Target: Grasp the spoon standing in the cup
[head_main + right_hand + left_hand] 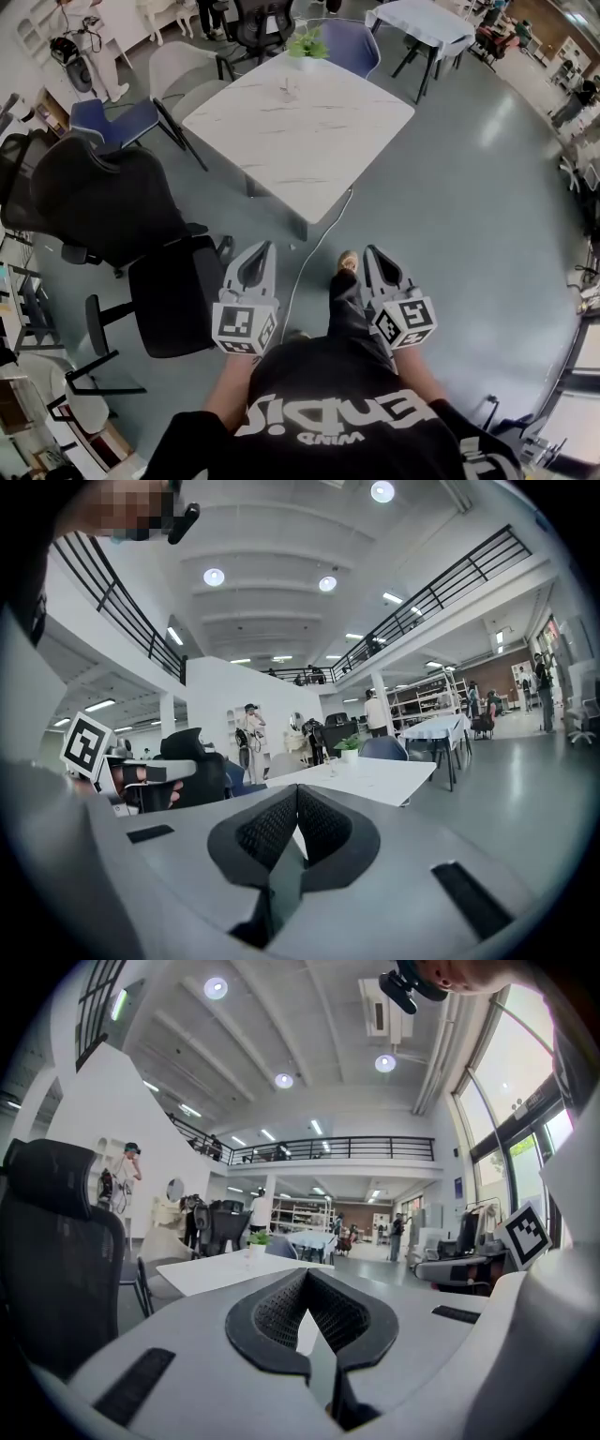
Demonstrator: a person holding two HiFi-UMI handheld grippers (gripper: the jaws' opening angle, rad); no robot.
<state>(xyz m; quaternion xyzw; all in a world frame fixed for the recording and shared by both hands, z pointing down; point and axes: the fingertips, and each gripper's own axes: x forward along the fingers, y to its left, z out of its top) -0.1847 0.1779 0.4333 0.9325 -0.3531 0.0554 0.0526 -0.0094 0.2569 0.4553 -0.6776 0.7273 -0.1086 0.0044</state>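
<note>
A small clear cup (289, 89) with a thin spoon standing in it sits near the far edge of a white marble-look table (300, 131). In the right gripper view the cup (330, 765) is tiny and distant. The spoon is too small to make out in detail. My left gripper (262, 247) and right gripper (370, 250) are held close to my body over the floor, well short of the table. Both point toward it. Each gripper has its jaws together with nothing between them, as seen in the left gripper (306, 1274) and right gripper (297, 787) views.
A potted plant (309, 44) stands at the table's far corner. A black office chair (112, 202) and a black stool (173, 295) are to my left, and grey and blue chairs ring the table. A white cable (314, 253) runs across the grey floor. People stand in the background.
</note>
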